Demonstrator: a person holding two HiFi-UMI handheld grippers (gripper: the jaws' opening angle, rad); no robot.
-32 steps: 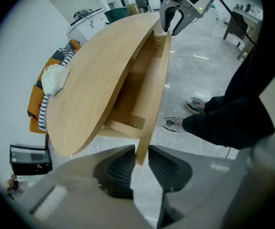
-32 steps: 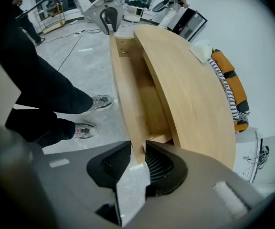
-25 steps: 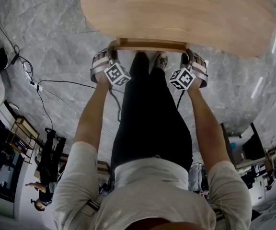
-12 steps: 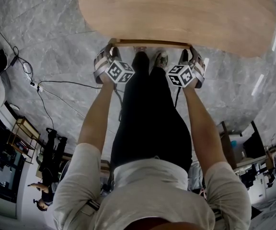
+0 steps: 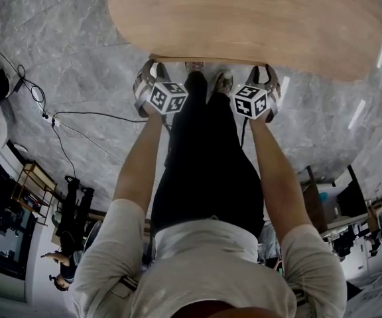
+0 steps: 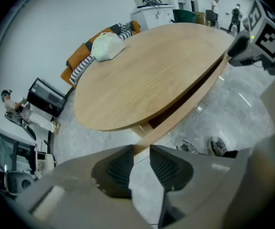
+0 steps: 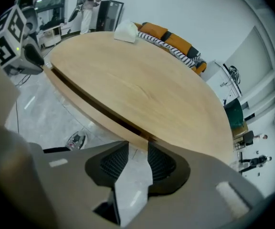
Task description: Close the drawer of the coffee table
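The oval wooden coffee table (image 5: pixel 244 12) fills the top of the head view. Only a thin strip of its drawer front (image 5: pixel 204 59) shows under the near edge. My left gripper (image 5: pixel 152 66) stands at the strip's left end and my right gripper (image 5: pixel 264 70) at its right end, both pointing steeply down. In the left gripper view the drawer front (image 6: pixel 185 104) ends just at the tips of the left gripper (image 6: pixel 142 149). In the right gripper view the drawer front (image 7: pixel 89 106) ends at the right gripper (image 7: pixel 138 146). Both grippers' jaws have just been opening, and the pads do not press the wood.
The person's legs and shoes (image 5: pixel 222 83) stand between the grippers, close to the table. Cables (image 5: pixel 78 121) run over the grey marble floor at the left. An orange sofa (image 6: pixel 87 56) with a white bag (image 6: pixel 106 46) lies beyond the table. People stand far off.
The drawer front has slid in under the tabletop, from a wide band to a thin strip. Both grippers moved toward the table with it and rolled, their marker cubes turning inward.
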